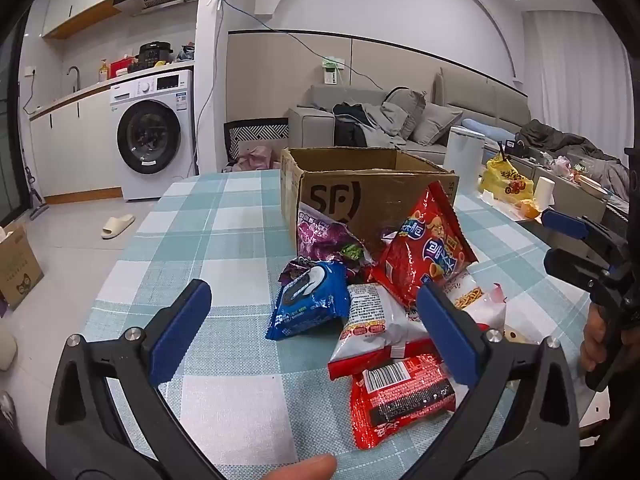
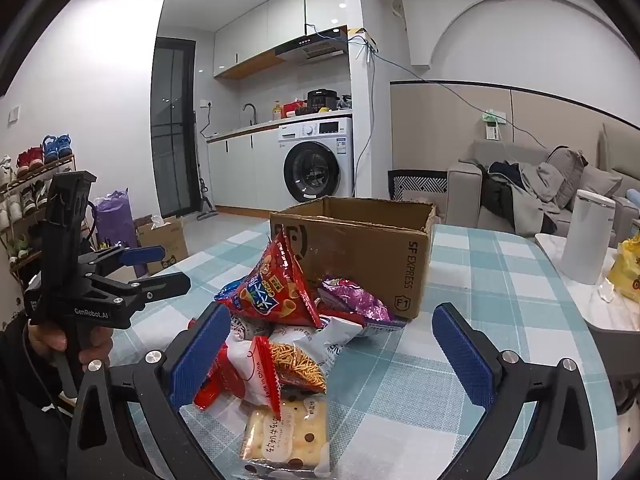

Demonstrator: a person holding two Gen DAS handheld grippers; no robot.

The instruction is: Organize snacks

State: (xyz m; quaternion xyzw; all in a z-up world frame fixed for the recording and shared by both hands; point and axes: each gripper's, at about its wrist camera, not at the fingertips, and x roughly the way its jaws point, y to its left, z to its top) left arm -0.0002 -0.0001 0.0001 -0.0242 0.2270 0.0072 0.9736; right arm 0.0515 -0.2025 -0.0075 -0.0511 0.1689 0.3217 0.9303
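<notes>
— What did the table look like when you walked in?

— A heap of snacks lay on the checked tablecloth (image 1: 224, 240), pressed up against the near face of an open cardboard box (image 1: 360, 196). The red triangular chip bag (image 1: 428, 256) leaned on that box, with a purple packet (image 1: 324, 236) just left of it and a blue cookie pack (image 1: 312, 304) nearer still.

— And closest to the person?

— A white noodle-snack bag (image 2: 280, 364) and a red packet with a barcode (image 1: 400, 396), plus a clear pack of crackers (image 2: 288, 436) at the near edge of the heap.

— The claws?

— The left gripper (image 1: 316, 328) hung over the heap, fingers spread wide, pinching nothing. The right gripper (image 2: 332, 356) was spread just as wide above the crackers and noodle bag, also empty.

— Anything past the table?

— A washing machine (image 1: 154, 136) on the far left, a grey sofa (image 1: 440, 116) on the far right.
</notes>
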